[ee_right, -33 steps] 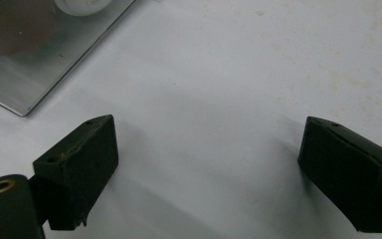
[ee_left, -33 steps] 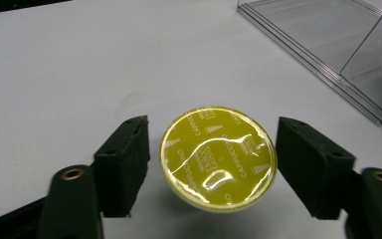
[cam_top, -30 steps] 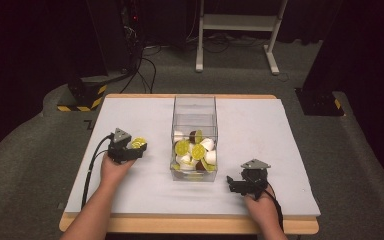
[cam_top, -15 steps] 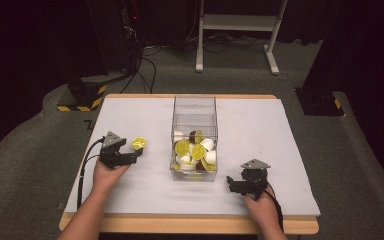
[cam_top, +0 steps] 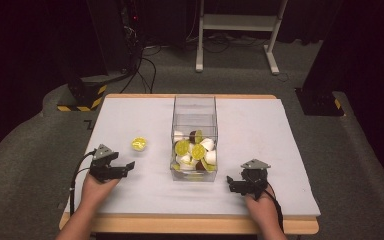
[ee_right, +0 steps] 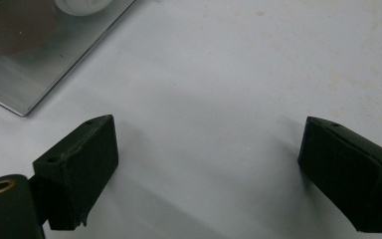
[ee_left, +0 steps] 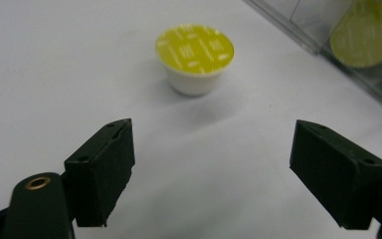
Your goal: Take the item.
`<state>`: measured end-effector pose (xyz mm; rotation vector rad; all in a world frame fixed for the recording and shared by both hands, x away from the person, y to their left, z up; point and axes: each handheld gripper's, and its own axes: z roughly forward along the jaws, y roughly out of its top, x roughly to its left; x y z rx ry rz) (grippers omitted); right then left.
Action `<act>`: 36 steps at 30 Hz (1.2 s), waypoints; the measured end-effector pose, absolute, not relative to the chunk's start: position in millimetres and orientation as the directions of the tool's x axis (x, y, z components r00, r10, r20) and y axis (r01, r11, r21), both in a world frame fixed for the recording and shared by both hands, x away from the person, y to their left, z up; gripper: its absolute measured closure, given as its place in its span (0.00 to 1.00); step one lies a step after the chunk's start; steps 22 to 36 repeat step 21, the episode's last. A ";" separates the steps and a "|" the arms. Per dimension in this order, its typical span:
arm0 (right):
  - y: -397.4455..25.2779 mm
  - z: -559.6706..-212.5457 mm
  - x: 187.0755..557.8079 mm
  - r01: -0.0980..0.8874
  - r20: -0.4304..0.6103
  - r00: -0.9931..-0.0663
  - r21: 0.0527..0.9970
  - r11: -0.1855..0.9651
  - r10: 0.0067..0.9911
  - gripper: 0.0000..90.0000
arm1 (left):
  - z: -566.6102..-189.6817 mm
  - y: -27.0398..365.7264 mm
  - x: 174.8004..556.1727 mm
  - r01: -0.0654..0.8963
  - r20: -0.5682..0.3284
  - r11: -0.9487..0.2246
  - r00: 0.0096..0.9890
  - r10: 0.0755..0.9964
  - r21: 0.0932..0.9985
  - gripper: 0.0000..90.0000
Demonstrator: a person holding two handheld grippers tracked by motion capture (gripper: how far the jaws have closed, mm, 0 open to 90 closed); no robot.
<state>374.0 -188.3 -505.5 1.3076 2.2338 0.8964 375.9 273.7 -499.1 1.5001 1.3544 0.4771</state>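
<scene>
A white capsule with a yellow lid [cam_top: 139,144] stands alone on the white table, left of a clear plastic box [cam_top: 195,105] that holds several yellow-lidded and white capsules [cam_top: 194,150]. My left gripper [cam_top: 126,167] rests near the front left, open and empty, a short way behind the lone capsule [ee_left: 195,57], which sits beyond its jaws [ee_left: 214,164]. My right gripper [cam_top: 230,183] lies open at the front right, just off the box's near corner [ee_right: 40,74], with bare table between its fingers [ee_right: 79,169].
The white tabletop [cam_top: 260,130] has a wooden front edge close to both hands. The box wall [ee_left: 323,45] runs along the upper right of the left gripper view. Dark floor, cables and stands lie beyond the table.
The left gripper has let go of the yellow-lidded capsule and drawn back toward the person; the capsule stays where it was set. The right gripper has not moved.
</scene>
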 end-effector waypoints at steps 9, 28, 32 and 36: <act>-188.3 -505.5 373.9 0.621 -0.018 -0.482 0.699 0.356 0.876 0.10 | -512.4 282.3 351.3 0.551 -0.291 0.099 0.272 0.917 0.829 0.21; -188.3 -505.5 373.9 0.620 -0.019 -0.482 0.699 0.357 0.876 0.10 | -518.4 278.1 347.8 0.544 -0.258 0.066 0.284 0.923 0.837 0.16; -188.3 -505.5 373.9 0.620 -0.019 -0.482 0.699 0.357 0.876 0.10 | -518.4 278.1 347.8 0.544 -0.258 0.066 0.284 0.923 0.837 0.16; -188.3 -505.5 373.9 0.620 -0.019 -0.482 0.699 0.357 0.876 0.10 | -518.4 278.1 347.8 0.544 -0.258 0.066 0.284 0.923 0.837 0.16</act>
